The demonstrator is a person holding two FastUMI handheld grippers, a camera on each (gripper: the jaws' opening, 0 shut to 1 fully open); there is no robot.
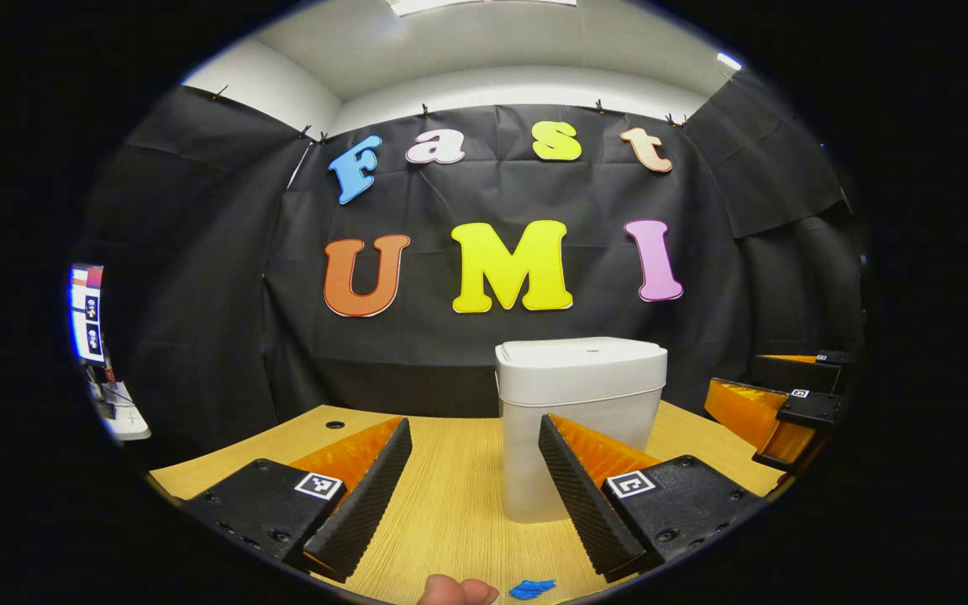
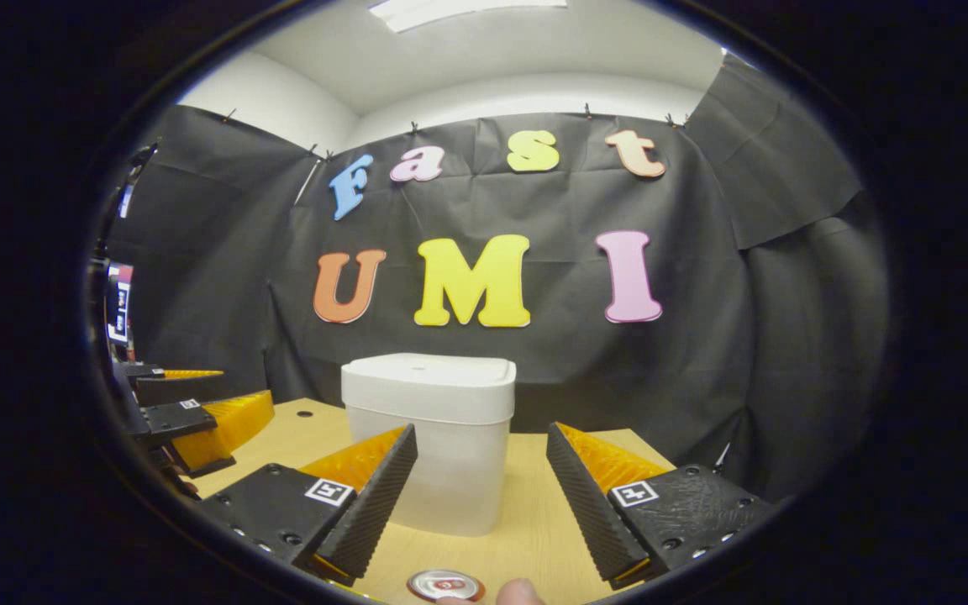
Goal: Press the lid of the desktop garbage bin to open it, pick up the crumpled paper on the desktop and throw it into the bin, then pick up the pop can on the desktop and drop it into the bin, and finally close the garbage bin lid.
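Right under my right gripper (image 2: 481,496), spread wide and empty, stands the can (image 2: 445,585), light, slick and easily dented, best pinched across its sides, while my left gripper (image 1: 474,491), equally open, faces the closed bin (image 1: 581,420).

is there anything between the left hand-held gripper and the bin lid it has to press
Nothing visible. The left hand-held gripper is open over bare desk, and the white bin stands just ahead with its lid closed.
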